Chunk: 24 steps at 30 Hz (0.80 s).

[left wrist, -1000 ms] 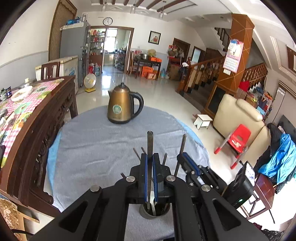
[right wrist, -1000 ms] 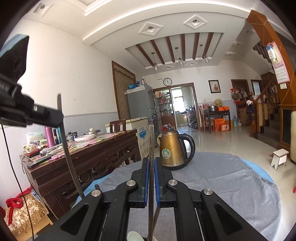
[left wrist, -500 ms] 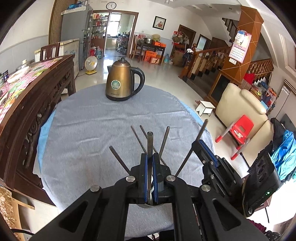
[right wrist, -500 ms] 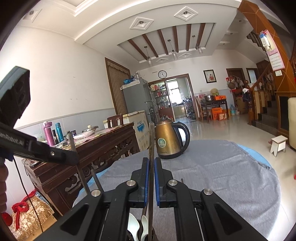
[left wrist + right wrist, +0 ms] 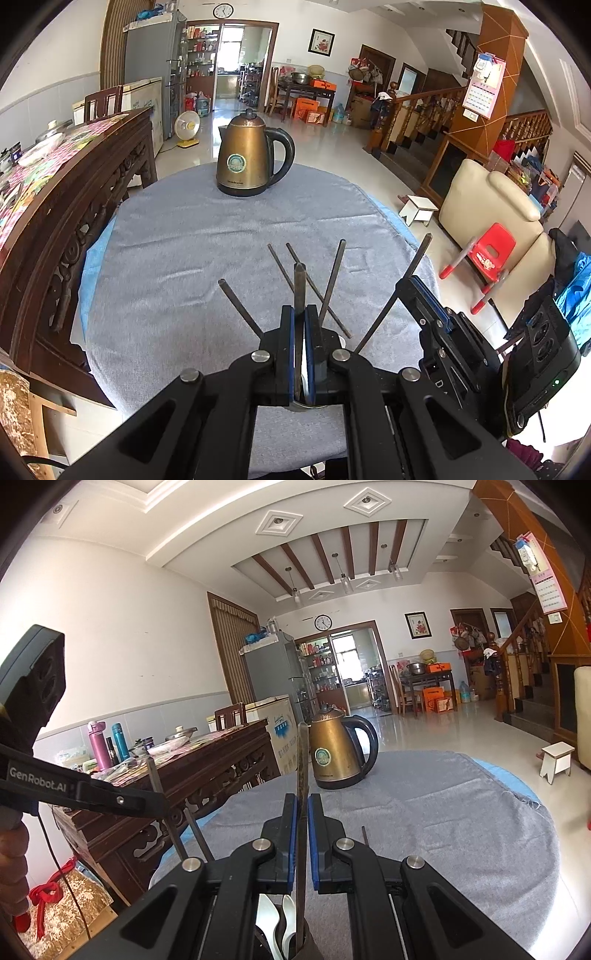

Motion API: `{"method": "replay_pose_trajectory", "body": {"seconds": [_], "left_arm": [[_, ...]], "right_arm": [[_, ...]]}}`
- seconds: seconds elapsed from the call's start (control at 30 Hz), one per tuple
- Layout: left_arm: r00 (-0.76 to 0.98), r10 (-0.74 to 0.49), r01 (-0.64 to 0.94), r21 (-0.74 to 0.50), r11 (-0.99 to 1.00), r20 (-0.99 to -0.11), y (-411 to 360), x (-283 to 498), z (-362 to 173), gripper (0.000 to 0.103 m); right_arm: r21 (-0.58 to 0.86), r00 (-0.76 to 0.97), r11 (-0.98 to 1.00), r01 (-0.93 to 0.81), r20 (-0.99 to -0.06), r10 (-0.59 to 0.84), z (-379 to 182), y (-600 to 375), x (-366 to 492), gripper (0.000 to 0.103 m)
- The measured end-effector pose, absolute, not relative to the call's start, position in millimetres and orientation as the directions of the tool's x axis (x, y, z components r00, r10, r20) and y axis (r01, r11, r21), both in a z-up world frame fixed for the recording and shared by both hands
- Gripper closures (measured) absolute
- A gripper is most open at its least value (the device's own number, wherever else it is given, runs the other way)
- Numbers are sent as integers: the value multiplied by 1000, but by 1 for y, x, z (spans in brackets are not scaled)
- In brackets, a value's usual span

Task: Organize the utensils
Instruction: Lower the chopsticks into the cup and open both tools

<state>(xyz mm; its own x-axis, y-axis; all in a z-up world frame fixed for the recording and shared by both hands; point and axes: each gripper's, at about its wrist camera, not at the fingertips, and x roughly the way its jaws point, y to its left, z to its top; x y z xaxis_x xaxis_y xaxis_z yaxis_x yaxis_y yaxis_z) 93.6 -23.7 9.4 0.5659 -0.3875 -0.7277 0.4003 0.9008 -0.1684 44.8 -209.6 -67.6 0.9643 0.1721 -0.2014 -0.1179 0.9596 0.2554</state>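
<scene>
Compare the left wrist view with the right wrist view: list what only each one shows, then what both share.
Only the left wrist view: the red chair, the cream sofa and several dark chopsticks fanning out of the holder.

Only the right wrist view: the ceiling beams, the pink bottle on the sideboard, and white spoons in the holder.

Both: the bronze kettle on the grey cloth, the wall clock, and each gripper shut on a chopstick.
</scene>
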Motion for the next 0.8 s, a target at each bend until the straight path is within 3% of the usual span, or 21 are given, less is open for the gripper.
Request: {"method": "replay_pose_trajectory", "body": {"seconds": [0.43, 0.47, 0.6, 0.8], "left_arm": [[583, -338, 387, -113, 915, -738, -28, 91, 3, 97], [583, -336, 385, -113, 916, -740, -28, 91, 2, 94], [588, -341, 369, -132, 920, -734, -21, 90, 1, 63], [631, -325, 330, -134, 934, -705, -6, 84, 1, 57]], "right_arm": [[291, 941, 942, -166, -241, 240, -71, -205, 43, 96], [300, 939, 939, -167, -243, 244, -71, -206, 42, 96], [308, 939, 937, -162, -243, 243, -68, -212, 41, 96], [325, 955, 940, -104, -232, 186, -66, -230, 37, 96]]}}
